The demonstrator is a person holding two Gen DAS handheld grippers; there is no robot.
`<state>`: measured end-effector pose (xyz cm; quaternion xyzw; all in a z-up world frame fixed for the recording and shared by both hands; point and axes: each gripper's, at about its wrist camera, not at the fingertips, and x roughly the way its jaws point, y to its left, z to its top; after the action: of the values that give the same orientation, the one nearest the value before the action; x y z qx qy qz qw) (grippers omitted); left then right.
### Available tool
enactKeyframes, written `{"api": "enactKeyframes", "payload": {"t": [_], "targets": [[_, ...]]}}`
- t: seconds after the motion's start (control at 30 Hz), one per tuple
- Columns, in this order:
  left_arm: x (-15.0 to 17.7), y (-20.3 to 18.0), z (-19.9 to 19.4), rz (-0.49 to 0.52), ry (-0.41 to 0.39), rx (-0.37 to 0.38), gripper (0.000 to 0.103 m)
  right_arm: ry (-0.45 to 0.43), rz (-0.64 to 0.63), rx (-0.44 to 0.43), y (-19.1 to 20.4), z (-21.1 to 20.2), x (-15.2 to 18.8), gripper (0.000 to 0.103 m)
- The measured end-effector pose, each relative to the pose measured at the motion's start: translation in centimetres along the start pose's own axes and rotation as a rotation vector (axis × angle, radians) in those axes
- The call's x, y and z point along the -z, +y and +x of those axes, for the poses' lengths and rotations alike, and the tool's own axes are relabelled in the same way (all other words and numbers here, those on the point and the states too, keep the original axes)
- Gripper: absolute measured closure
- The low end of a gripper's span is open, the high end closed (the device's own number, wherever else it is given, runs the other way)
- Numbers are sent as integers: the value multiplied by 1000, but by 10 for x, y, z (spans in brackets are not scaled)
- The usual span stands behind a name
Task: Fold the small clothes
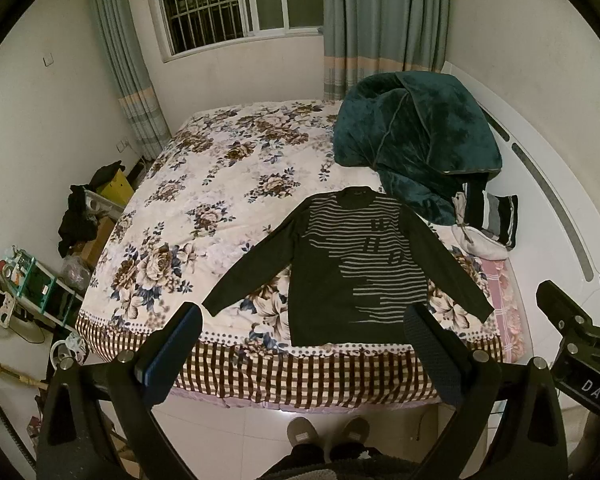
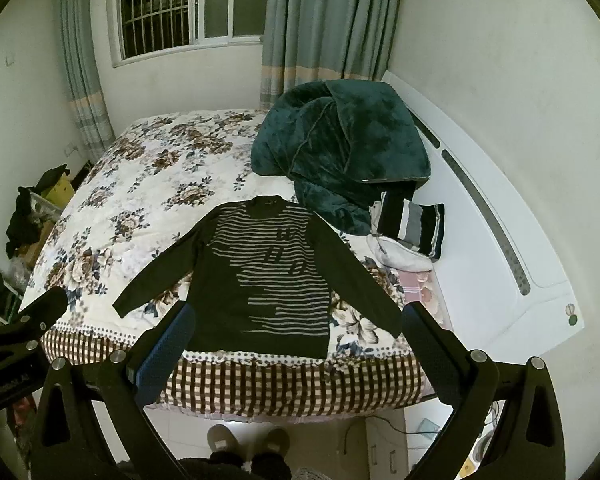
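A dark long-sleeved sweater with grey stripes lies flat, front up, on the floral bedspread, sleeves spread out, hem at the bed's near edge. It also shows in the right wrist view. My left gripper is open and empty, held above the floor in front of the bed. My right gripper is open and empty too, beside the left one, also short of the bed. The right gripper's body shows in the left wrist view.
A teal plush blanket is heaped at the back right of the bed, with folded striped clothes on a white garment beside it. A white headboard runs along the right. Boxes and clutter stand left. My slippered feet stand below.
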<state>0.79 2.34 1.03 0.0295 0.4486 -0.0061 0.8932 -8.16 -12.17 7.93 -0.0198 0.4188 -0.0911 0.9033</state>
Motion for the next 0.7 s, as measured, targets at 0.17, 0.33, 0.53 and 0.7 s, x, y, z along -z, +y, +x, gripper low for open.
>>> {"api": "enactKeyframes", "payload": {"t": [0.17,0.33,0.53,0.7], "targets": [[2,1,0,-1,-2,1,0,-3,1,0,2,0,-1,0],[1,2,0,1,-1,2,0,-1,3,-1,7,1,-3,0],[2,1,0,2,-2,1,0,-3,2,-3,6,2,-1,0],[3,0,0,1,-3,0,0,-1,5,-2,4,2,-1,0]]}}
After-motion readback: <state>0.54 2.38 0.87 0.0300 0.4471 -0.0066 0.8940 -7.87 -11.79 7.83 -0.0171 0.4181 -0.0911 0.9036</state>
